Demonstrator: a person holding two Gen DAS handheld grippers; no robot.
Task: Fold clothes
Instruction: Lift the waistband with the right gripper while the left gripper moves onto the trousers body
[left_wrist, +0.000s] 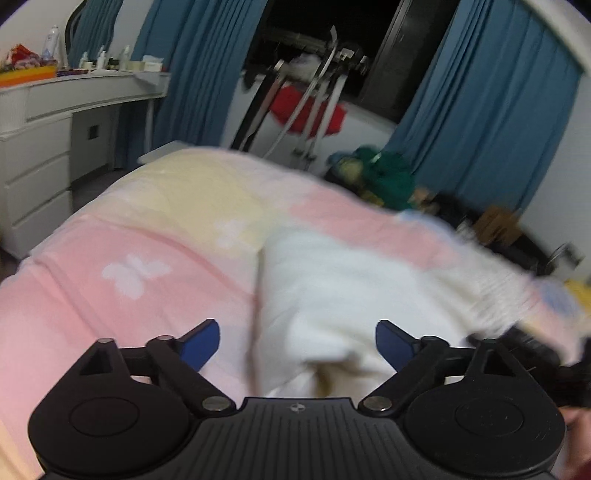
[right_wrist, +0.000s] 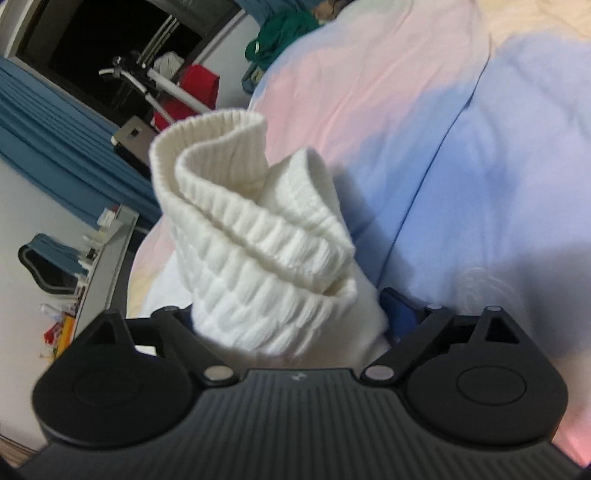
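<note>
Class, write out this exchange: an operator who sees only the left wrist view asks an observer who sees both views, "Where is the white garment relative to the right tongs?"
Observer: The white ribbed knit garment is bunched between the fingers of the right tongs, which stand wide apart.
Operator: Does it lie flat there?
Observer: No. Its ribbed hem stands up in a doubled curl.
Operator: What lies beyond it?
Observer: A lilac-blue patch of the pastel bedcover.
</note>
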